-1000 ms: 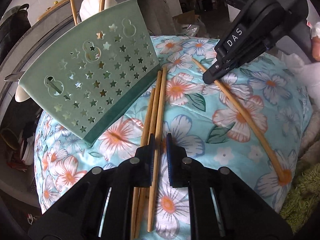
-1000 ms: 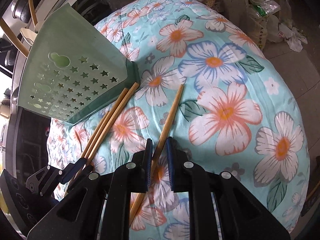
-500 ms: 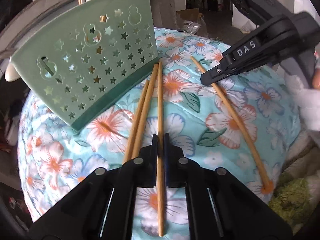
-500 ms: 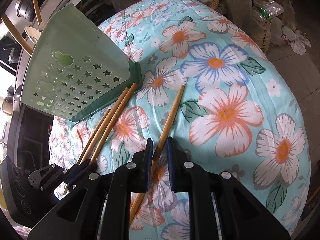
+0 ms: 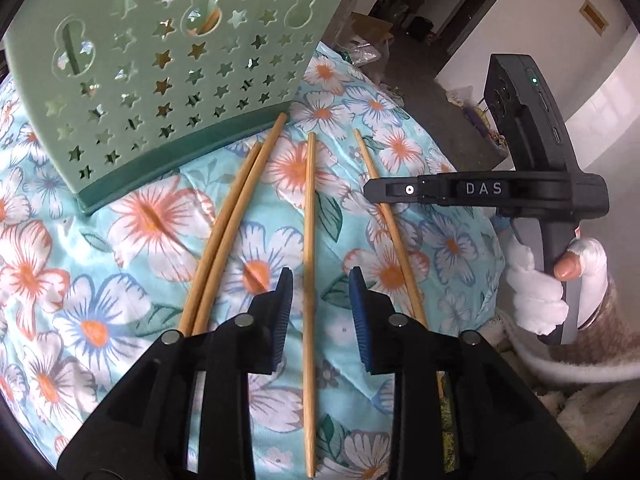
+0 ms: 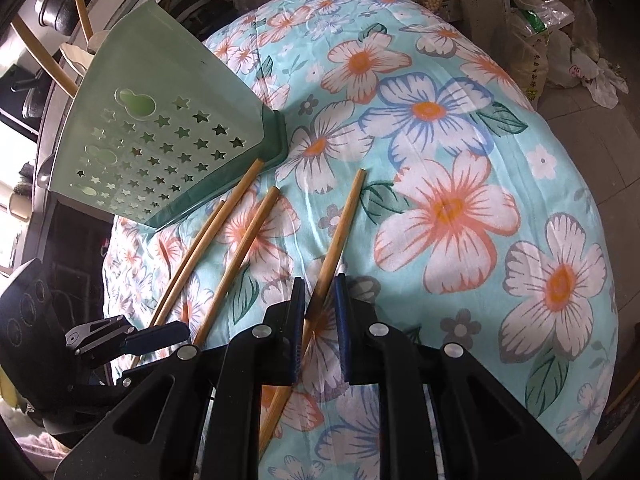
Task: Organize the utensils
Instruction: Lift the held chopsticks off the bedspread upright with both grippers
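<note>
Several wooden chopsticks lie on a floral cloth (image 5: pixel 140 216) beside a pale green holder with star holes (image 5: pixel 168 68), also in the right wrist view (image 6: pixel 160 148). My left gripper (image 5: pixel 320 304) is open, its pads astride a single chopstick (image 5: pixel 309 240) without touching it. A pair of chopsticks (image 5: pixel 228 232) lies to its left. My right gripper (image 6: pixel 319 308) straddles the rightmost chopstick (image 6: pixel 340 232) with a narrow gap; the stick lies between the pads, and I cannot tell if they pinch it. The right gripper also shows in the left wrist view (image 5: pixel 400 191).
The holder has spoons and chopsticks standing in it (image 6: pixel 80 12). The cloth falls off over a rounded edge to a cluttered floor with bags (image 6: pixel 560 40) at the right. A fluffy mat (image 5: pixel 580 400) lies below the cloth edge.
My left gripper has opened and let go of the single chopstick, which now lies apart from the pair. The right gripper has stayed over its chopstick.
</note>
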